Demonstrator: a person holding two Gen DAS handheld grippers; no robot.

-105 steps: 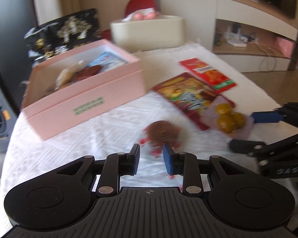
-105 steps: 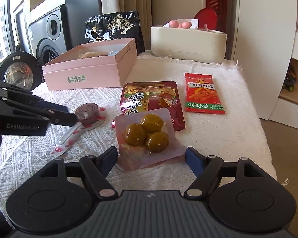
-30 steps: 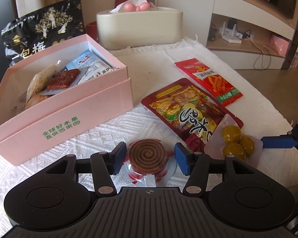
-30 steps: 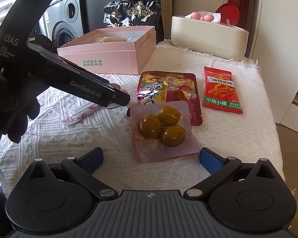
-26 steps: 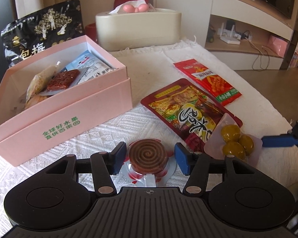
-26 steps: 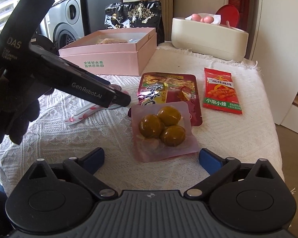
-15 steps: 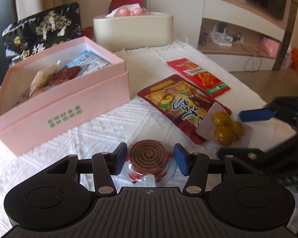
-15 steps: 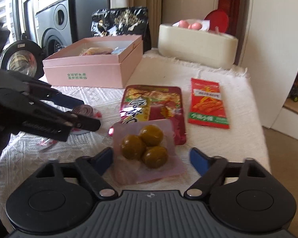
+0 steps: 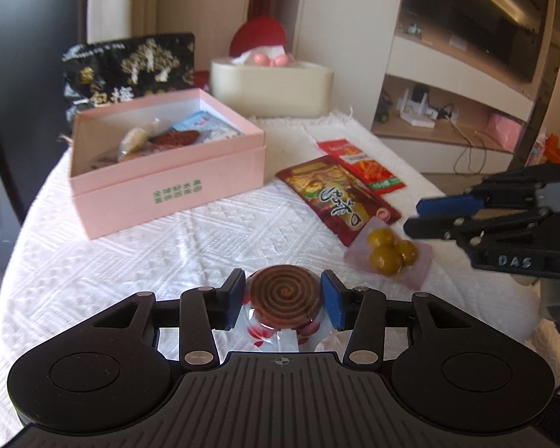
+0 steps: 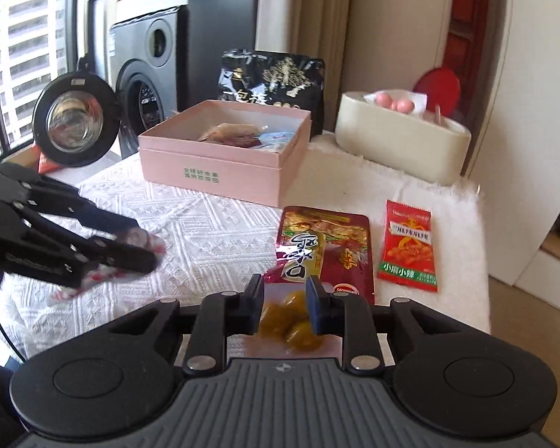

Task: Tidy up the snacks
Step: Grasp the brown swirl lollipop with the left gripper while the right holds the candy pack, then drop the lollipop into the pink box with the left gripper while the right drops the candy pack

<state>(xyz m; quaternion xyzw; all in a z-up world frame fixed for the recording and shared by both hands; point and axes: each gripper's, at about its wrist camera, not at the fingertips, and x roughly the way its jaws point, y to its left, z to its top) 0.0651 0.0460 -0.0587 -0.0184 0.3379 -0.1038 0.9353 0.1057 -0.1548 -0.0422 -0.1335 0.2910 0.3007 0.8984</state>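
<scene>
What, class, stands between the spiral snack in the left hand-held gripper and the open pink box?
Nothing visible. The spiral snack sits clamped in the left hand-held gripper, and only bare white cloth lies between it and the pink box, whose top is open.

White-clothed table (image 9: 138, 261) with pink box (image 9: 175, 186), two red packets (image 10: 324, 250).

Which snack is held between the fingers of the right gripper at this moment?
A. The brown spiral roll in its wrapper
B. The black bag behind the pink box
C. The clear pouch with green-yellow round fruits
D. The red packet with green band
C: in the right wrist view the right gripper is shut on the clear pouch of green-yellow fruits, while the left gripper holds the brown spiral roll.
</scene>
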